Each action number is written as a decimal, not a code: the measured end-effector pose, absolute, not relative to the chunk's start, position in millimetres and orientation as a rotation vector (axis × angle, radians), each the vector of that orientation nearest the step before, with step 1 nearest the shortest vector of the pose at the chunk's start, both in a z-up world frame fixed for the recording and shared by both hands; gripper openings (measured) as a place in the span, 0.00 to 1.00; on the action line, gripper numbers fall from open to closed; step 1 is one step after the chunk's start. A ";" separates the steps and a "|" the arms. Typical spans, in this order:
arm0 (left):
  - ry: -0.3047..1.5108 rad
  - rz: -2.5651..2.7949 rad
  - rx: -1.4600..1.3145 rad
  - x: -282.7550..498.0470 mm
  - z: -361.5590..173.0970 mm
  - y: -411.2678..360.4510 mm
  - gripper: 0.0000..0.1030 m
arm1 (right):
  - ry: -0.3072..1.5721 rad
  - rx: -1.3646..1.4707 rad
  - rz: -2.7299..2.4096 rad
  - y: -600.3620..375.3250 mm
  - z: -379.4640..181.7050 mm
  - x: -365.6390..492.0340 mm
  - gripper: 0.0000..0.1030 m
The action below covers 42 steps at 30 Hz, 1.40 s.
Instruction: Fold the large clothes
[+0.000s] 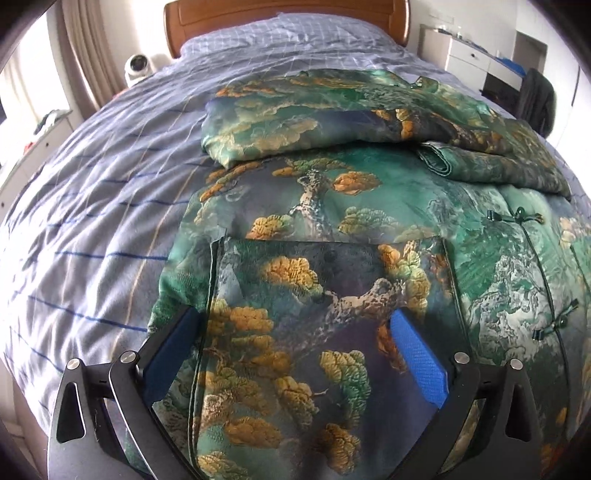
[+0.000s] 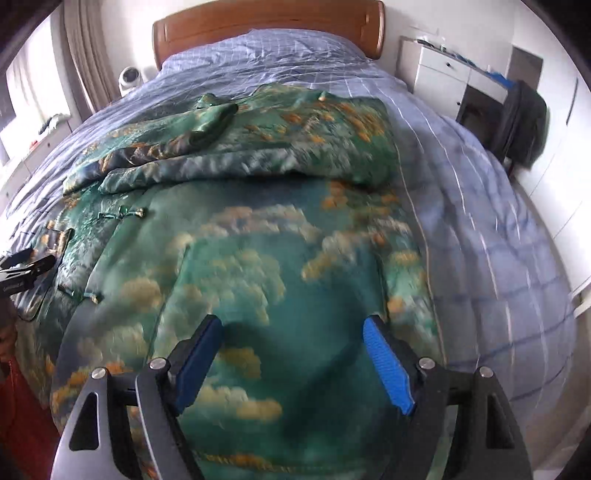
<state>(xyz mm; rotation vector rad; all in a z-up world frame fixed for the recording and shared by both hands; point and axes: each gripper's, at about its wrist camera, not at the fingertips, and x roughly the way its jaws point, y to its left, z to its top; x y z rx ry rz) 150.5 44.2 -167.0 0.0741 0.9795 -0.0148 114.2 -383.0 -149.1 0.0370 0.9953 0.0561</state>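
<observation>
A large green padded jacket (image 1: pixel 332 206) printed with pine trees and golden clouds lies flat on the bed, front up, with knot buttons (image 1: pixel 517 218) down its middle. Both sleeves are folded across the chest (image 1: pixel 295 122). It also shows in the right wrist view (image 2: pixel 258 229). My left gripper (image 1: pixel 295 328) is open, hovering over the patch pocket (image 1: pixel 332 280) at the jacket's lower left. My right gripper (image 2: pixel 293 332) is open and empty over the jacket's lower right part. The left gripper's fingers (image 2: pixel 26 267) show at the right wrist view's left edge.
The bed has a blue checked cover (image 1: pixel 92 192) and a wooden headboard (image 1: pixel 288 18). A white round device (image 1: pixel 136 66) sits left of the bed. A white drawer unit (image 2: pixel 439 74) and a dark garment on a chair (image 2: pixel 524 125) stand to the right.
</observation>
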 end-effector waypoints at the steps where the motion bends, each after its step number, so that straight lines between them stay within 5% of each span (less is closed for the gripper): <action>1: 0.983 -0.017 0.070 151.2 -166.9 44.7 1.00 | 0.992 0.035 0.052 -382.2 -148.8 114.5 0.78; 11: 0.983 0.010 0.122 148.4 -170.4 35.0 1.00 | 0.986 0.065 -0.025 -370.2 -161.3 121.3 0.92; 24: 0.965 -0.110 -0.080 102.2 -104.6 124.7 1.00 | 0.972 0.118 0.103 -428.0 -113.0 97.1 0.93; 31: 1.100 -0.192 -0.295 84.5 -145.6 165.7 0.99 | 1.155 0.276 0.199 -482.7 -144.5 72.2 0.93; 38: 1.157 -0.233 -0.211 92.0 -164.8 134.6 0.99 | 1.198 0.280 0.283 -472.6 -173.3 69.6 0.93; 40: 1.177 -0.273 -0.199 88.2 -163.7 124.9 0.93 | 1.215 0.282 0.299 -471.5 -174.9 71.3 0.92; 42: 1.207 -0.280 -0.143 84.7 -161.9 112.1 0.69 | 1.230 0.281 0.315 -466.4 -170.4 72.7 0.75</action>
